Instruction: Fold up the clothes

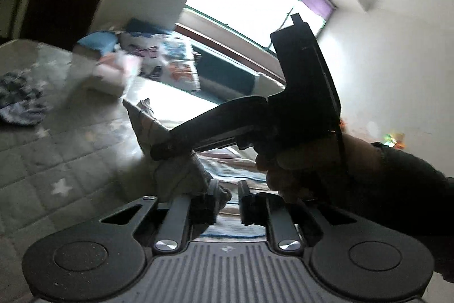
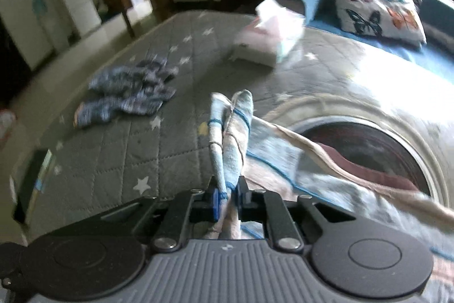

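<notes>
The right gripper [image 2: 227, 198] is pinching a striped cloth [image 2: 231, 138] above the quilt [image 2: 113, 149]; the left gripper [image 1: 227, 206] is standing slightly parted, cloth bunched against one finger.

My left gripper [image 1: 225, 205] has black fingers [image 1: 244, 203], silver screws and a ribbed grey body; beside it, my black sleeve [image 1: 408, 189].
</notes>
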### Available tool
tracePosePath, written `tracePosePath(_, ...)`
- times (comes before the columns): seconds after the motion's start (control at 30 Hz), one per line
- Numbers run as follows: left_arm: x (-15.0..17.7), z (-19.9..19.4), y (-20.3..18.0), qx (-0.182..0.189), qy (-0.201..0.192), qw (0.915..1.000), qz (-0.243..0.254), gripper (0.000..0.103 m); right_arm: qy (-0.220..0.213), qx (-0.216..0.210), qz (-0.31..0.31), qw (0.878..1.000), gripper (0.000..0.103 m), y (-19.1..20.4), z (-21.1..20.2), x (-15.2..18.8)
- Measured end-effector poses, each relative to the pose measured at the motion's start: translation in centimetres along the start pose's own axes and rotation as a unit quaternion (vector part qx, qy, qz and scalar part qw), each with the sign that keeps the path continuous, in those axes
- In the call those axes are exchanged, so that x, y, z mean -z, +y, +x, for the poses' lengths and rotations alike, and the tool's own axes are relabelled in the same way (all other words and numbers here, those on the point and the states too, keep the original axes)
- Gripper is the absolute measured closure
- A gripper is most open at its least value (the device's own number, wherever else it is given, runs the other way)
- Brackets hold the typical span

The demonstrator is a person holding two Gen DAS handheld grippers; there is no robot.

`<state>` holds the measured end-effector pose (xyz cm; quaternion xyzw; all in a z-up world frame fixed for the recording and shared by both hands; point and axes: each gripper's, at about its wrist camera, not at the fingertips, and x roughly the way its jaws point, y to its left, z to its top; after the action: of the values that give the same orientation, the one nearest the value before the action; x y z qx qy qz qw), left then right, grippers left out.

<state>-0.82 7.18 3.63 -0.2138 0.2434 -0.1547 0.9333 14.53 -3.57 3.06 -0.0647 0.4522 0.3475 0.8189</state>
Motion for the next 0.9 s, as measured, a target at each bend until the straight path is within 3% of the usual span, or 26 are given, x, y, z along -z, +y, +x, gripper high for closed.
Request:
tracePosePath(0.13, -0.1, 0.6, -1.4, 0.002, 0.005, 0.9999, 0.012, 0.071, -0.033, -0.015, 0.059, 0.998, 0.094, -4.2, -3.3, 1.1)
tracePosePath(0.5, 0.0, 4.7, -4.9, -0.017, 0.046, 0.9979, 0.041, 0.069, -0.101, -0.022, 0.213, 0.972, 0.095, -17.2, -10.5, 7.7)
tracePosePath(0.7, 0.6, 7.5, -6.2, -0.036, 0.079, 0.9949, 0.053, 0.069, -0.102, -0.031, 0.269, 0.957, 0.095, -22.3, -10.7, 11.7)
tracePosePath(0.9, 1.1, 9.1, -7.2, -0.048, 0.102, 0.9916, 0.064, 0.069, -0.112, -0.057, 0.287, 0.950, 0.095, -23.9, -10.2, 12.8)
